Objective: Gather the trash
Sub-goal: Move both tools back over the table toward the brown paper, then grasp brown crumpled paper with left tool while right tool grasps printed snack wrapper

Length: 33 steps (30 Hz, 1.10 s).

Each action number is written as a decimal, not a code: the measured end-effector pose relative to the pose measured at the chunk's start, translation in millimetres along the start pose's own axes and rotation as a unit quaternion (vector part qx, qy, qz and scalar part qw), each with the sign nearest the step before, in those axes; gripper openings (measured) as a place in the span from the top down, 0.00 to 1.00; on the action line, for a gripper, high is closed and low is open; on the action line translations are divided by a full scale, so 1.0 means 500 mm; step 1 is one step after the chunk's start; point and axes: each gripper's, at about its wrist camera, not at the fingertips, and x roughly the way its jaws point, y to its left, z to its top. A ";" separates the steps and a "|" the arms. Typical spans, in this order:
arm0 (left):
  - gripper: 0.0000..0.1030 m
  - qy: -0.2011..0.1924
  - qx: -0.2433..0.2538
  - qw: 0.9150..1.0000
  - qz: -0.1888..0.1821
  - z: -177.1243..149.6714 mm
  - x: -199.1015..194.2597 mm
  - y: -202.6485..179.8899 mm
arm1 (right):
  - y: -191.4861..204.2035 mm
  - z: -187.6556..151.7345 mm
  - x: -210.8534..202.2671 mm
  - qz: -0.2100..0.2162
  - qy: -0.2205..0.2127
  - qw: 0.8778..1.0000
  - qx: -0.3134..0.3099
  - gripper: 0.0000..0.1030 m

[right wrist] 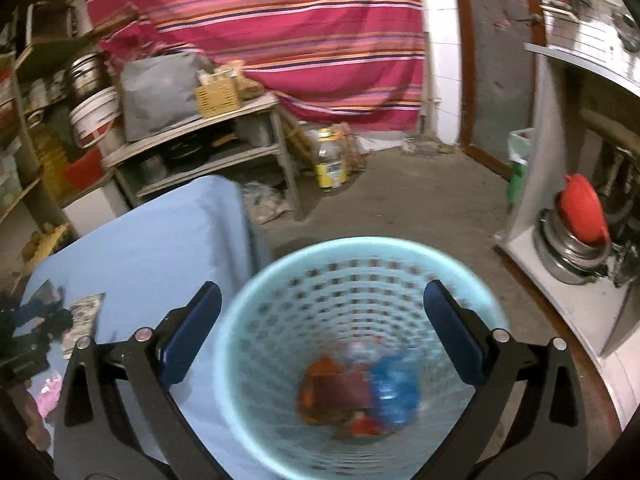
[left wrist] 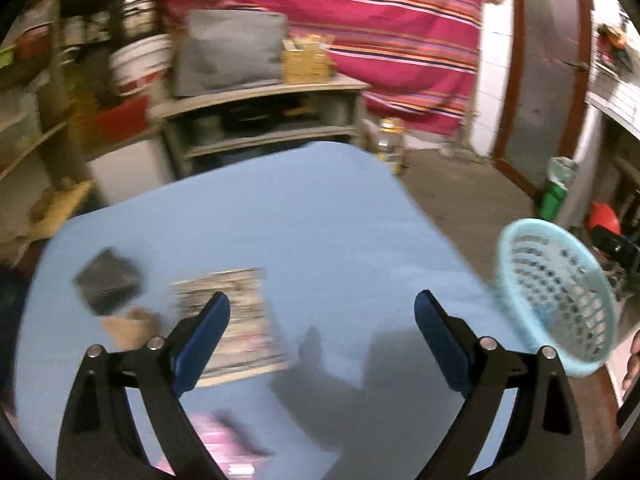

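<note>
My left gripper (left wrist: 322, 306) hangs open above a light blue table (left wrist: 280, 208) with nothing between its fingers. Under its left finger lies a printed paper (left wrist: 240, 308). Left of that are a dark square wrapper (left wrist: 108, 282) and a brown scrap (left wrist: 132, 326). A pink wrapper (left wrist: 224, 448) lies near the bottom edge. My right gripper (right wrist: 322, 300) is open directly above a light blue perforated basket (right wrist: 360, 276) that holds orange, maroon and blue trash (right wrist: 360, 392). The same basket (left wrist: 556, 296) shows at the table's right side in the left wrist view. The frames are motion-blurred.
A grey shelf unit (right wrist: 208, 136) with a bag and a wicker box stands behind the table, under a striped pink cloth (right wrist: 280, 28). A yellow-lidded jar (right wrist: 330, 160) sits on the concrete floor. Steel pots with a red lid (right wrist: 580, 216) are on a counter at right.
</note>
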 end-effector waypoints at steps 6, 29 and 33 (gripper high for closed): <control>0.08 0.008 -0.012 0.998 0.069 -0.037 0.002 0.172 | 0.123 -0.008 0.029 0.034 0.001 0.999 -0.030 0.04; 0.32 0.062 -0.051 0.996 0.037 -0.103 0.139 0.329 | 0.367 -0.071 0.143 0.060 0.066 0.990 -0.108 0.04; 0.44 0.068 -0.056 0.996 0.017 -0.098 0.156 0.330 | 0.389 -0.077 0.154 0.065 0.072 0.988 -0.118 0.04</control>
